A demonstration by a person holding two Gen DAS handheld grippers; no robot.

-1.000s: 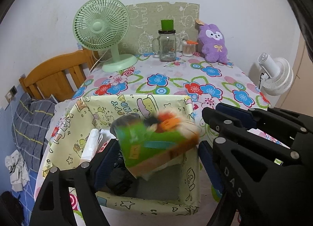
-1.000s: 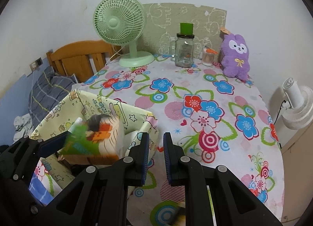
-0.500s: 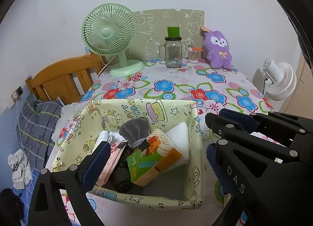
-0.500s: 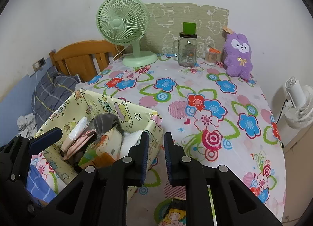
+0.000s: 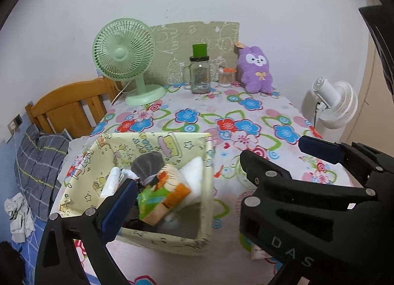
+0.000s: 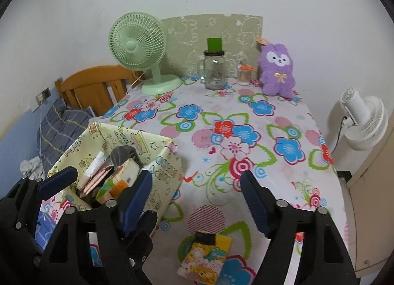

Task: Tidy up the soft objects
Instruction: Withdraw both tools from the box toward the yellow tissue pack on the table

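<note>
Bin: fabric box at the counter's near-left corner, green-orange tissue pack already inside.
Left hand-held gripper: I hold it fully spread, empty, above the bin.
Right hand-held gripper: my jaws are opening, nothing between them.
Next: yellow cartoon pack lies flat at the near edge; I should straddle its short sides, squeeze gently.

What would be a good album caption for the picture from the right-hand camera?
Right tool opening above a cartoon tissue pack, beside the fabric bin of soft things.
</note>
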